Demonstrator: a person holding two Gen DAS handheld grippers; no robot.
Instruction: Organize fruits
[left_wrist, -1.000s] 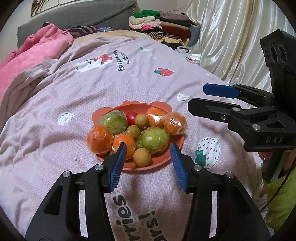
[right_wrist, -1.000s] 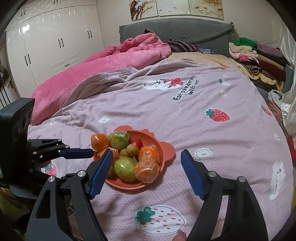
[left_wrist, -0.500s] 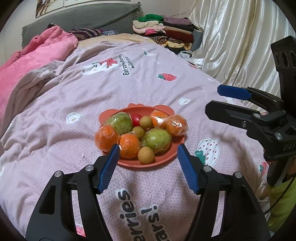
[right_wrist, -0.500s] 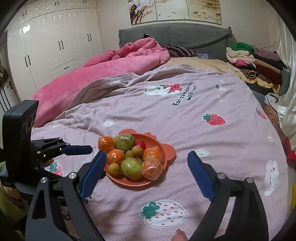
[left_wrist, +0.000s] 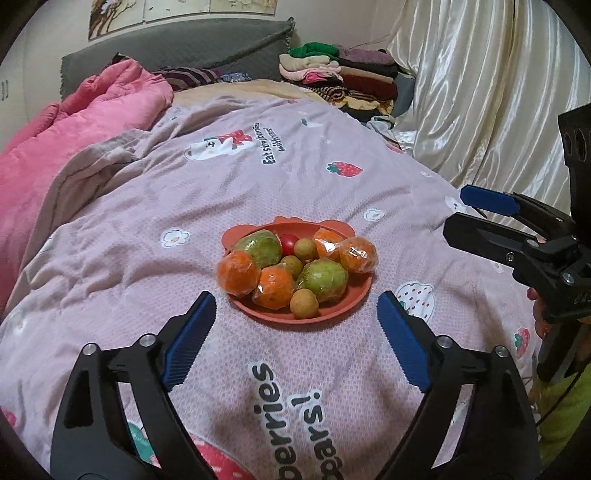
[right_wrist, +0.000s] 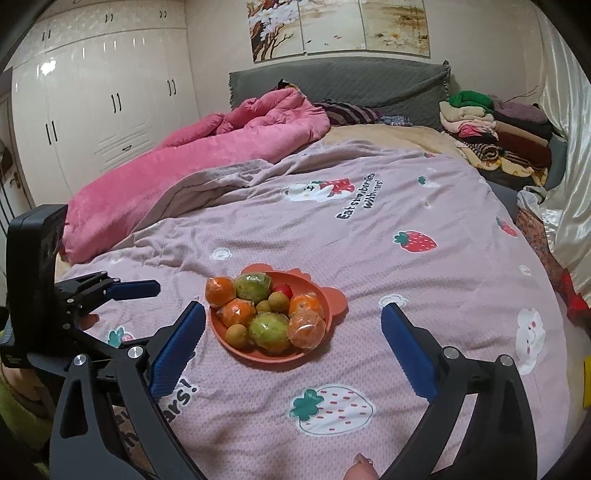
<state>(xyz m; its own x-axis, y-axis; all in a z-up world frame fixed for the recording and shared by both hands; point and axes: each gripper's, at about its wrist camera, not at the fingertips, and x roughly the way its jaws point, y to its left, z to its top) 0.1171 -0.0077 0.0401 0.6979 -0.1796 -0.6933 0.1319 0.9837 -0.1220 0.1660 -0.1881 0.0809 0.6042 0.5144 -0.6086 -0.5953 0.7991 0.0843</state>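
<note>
An orange-red plate sits on the pink strawberry-print bedspread. It holds plastic-wrapped oranges, two green fruits, small brown round fruits and a red one. My left gripper hovers short of the plate's near rim; its jaws are opening and nothing is between them. My right gripper faces the plate from the other side, jaws also opening and holding nothing. Each gripper shows in the other's view: the right, the left.
A pink quilt is bunched at the far left of the bed. Folded clothes are stacked at the head, by a grey headboard. A shiny cream curtain hangs on the right, white wardrobes on the left.
Both grippers have drawn back and up from the plate, which now looks smaller and farther off. Both pairs of jaws have spread much wider. The fruit has not moved.
</note>
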